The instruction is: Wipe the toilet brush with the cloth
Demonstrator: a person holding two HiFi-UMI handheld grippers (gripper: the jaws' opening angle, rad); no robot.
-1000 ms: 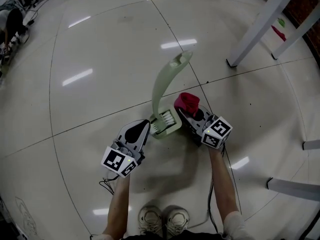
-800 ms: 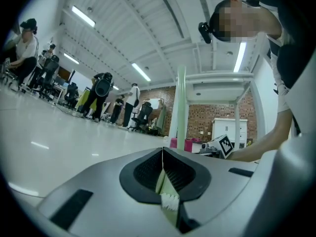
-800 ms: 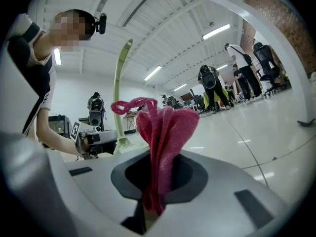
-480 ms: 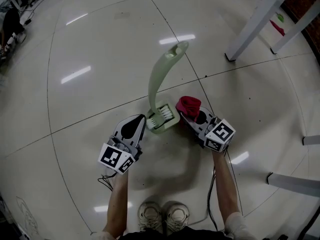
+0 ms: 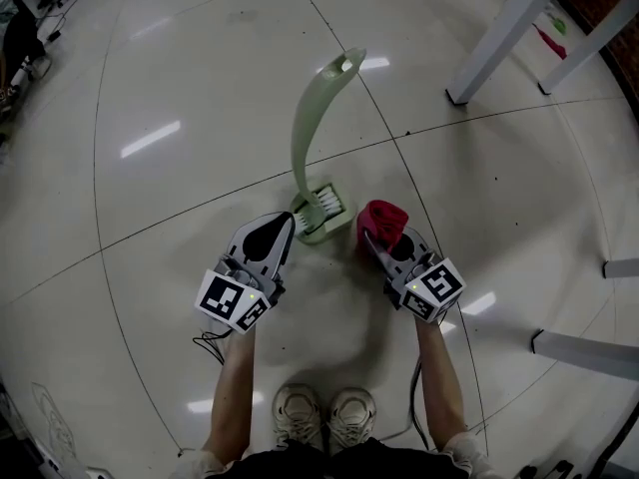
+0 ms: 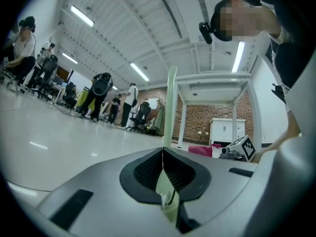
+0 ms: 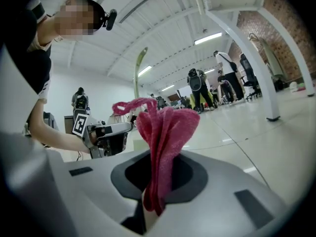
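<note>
The pale green toilet brush (image 5: 305, 133) stands head-down on the floor, its bristle head (image 5: 321, 214) low and its curved handle rising away from me. My left gripper (image 5: 288, 225) is shut on the edge of the brush head; the green piece (image 6: 166, 197) shows between the closed jaws, and the handle (image 6: 171, 102) rises behind. My right gripper (image 5: 371, 239) is shut on a bunched red cloth (image 5: 382, 219), which sits just right of the brush head with a small gap. In the right gripper view the cloth (image 7: 165, 132) stands up out of the jaws.
White table legs (image 5: 499, 38) stand at the upper right, and more white legs (image 5: 584, 352) lie at the right edge. My shoes (image 5: 324, 422) and a cable (image 5: 419, 407) are below the grippers. People and office chairs (image 6: 101, 100) are far off across the glossy tiled floor.
My right gripper has drawn back with the cloth, from against the brush head's right side to just apart from it. The left gripper keeps its hold on the brush.
</note>
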